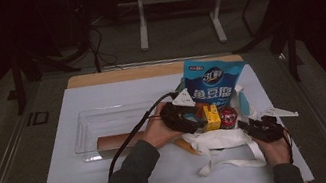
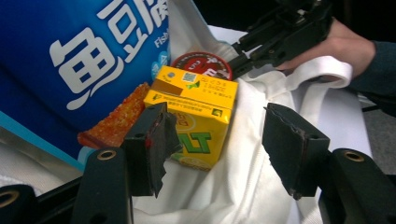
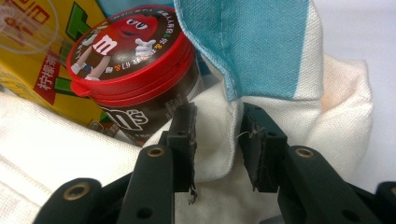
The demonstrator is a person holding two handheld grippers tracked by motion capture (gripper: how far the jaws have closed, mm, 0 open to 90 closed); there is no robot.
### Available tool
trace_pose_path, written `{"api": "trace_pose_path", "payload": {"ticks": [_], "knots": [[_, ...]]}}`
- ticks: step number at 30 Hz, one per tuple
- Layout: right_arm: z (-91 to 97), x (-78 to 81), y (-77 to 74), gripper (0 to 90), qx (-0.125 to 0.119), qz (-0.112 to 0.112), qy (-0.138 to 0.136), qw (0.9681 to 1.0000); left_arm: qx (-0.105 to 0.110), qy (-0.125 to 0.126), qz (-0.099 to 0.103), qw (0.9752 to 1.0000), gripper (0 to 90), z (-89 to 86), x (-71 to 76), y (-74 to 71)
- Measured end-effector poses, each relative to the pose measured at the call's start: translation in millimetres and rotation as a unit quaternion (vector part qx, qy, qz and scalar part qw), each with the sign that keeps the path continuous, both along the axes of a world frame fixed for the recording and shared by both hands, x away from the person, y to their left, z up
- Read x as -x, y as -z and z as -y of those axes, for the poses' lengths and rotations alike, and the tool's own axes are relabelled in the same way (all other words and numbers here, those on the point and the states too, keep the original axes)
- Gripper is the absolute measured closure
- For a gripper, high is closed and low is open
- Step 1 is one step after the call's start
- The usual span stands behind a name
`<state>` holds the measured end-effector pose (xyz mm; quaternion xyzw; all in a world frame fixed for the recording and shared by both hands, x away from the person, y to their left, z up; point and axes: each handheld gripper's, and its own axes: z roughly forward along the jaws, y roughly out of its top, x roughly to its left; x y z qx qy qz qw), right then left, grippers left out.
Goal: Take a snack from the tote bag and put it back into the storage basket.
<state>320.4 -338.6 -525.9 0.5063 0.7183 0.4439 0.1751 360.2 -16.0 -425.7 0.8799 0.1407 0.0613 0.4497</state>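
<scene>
Pinching white bag [image 3: 219,140] rim, right gripper [image 3: 217,135] jaws clenched, left gripper [image 2: 215,140] jaws released beside yellow carton [image 2: 196,121].

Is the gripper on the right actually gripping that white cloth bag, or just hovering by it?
Touching. The right gripper view shows the right gripper with the rim of the white cloth bag pinched between its two pads, cloth pressed against both.

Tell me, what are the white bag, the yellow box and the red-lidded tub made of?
The white bag looks like woven cotton cloth: matte, with stitched hems and soft folds. The yellow box seems to be printed carton, with sharp folded edges and a slight sheen. The red-lidded tub is probably glossy plastic, since its ridged lid catches the light.
</scene>
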Motion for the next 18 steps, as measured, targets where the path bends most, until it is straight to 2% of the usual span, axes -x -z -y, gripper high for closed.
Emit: {"api": "trace_pose_path", "payload": {"ticks": [4,9,18], "knots": [[0.0,0.0,0.0,66.5,0.000,0.000,0.000,1.0000,-0.008,0.005,-0.006,0.9999,41.5,4.1,-2.1,3.7],[-0.2,0.2,-0.1,66.2,0.001,0.000,0.000,1.0000,-0.006,0.003,-0.010,0.9999,38.8,7.2,-4.9,7.4],[-0.4,0.2,-0.2,66.2,0.001,0.000,0.000,1.0000,-0.019,-0.006,-0.002,0.9998,30.7,13.9,-8.8,9.4]]}}
